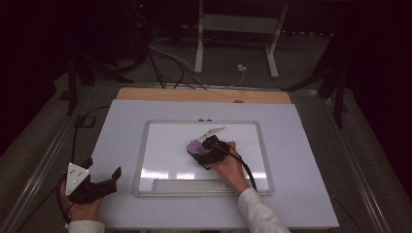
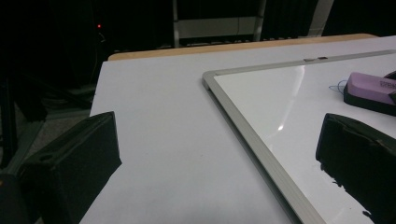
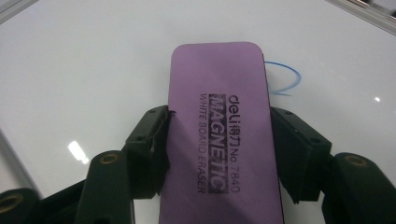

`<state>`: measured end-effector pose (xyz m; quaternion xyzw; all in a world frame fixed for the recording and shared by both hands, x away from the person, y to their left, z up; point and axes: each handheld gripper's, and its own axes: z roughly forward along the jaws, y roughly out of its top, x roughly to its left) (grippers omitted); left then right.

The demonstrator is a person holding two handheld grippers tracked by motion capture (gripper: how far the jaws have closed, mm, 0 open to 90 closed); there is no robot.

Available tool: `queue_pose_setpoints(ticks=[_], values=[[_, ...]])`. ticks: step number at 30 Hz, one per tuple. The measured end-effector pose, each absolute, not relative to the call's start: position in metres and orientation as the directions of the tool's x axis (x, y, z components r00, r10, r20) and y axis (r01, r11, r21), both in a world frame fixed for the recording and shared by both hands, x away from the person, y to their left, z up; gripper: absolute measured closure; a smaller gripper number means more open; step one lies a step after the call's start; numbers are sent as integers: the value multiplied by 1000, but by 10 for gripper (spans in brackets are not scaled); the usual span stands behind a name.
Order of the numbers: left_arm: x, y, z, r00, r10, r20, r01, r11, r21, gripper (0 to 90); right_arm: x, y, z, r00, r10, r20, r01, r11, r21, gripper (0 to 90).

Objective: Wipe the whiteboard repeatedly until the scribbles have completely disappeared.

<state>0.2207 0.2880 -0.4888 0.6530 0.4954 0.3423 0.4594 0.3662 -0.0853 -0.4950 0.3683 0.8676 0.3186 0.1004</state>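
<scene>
Between the pads of the right gripper point(image 3: 219, 154) sat a purple eraser point(image 3: 219, 135), pinched by its long sides with its printed face up, so that the felt underside could lie flat on the board. That grip left the front end of the eraser free, and just past its far right corner ran a thin blue pen line point(image 3: 287, 77), which looked like the mark to be wiped. Holding the block low and square to the surface would let it be dragged across the line without tipping, I judged.

Off the board's near left corner, the left gripper point(image 1: 104, 182) rested with its black jaws spread and nothing between them, seemingly parked out of the way while the other hand worked. From its own camera the eraser showed at the far right, lying on the glossy board.

Seen from above, the eraser point(image 1: 195, 146) was near the middle of the whiteboard point(image 1: 145, 155), a little toward its far edge. The whiteboard had a pale metal frame and a tray strip along its near side, and it lay on a white tabletop point(image 1: 301, 194) with a wooden edge point(image 1: 145, 93) showing at the back. Beyond the table the room was dark, with cables point(image 1: 165, 60) on a grey floor and the white legs of a stand point(image 1: 199, 48).
</scene>
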Motion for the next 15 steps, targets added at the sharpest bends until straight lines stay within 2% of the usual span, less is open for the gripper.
queue_pose_setpoints(ticks=[3,12,15], values=[[220,288,-488,273,962,-7,331,-87,940,6,371,-89,-496,-692,719,61,585,511,630,413],[220,289,-488,274,962,-9,332,-86,939,6,398,-126,-496,-476,879,29,688,351,635,414],[221,288,-489,277,961,-9,331,-87,939,6,399,-127,-496,-467,884,32,694,344,633,413]])
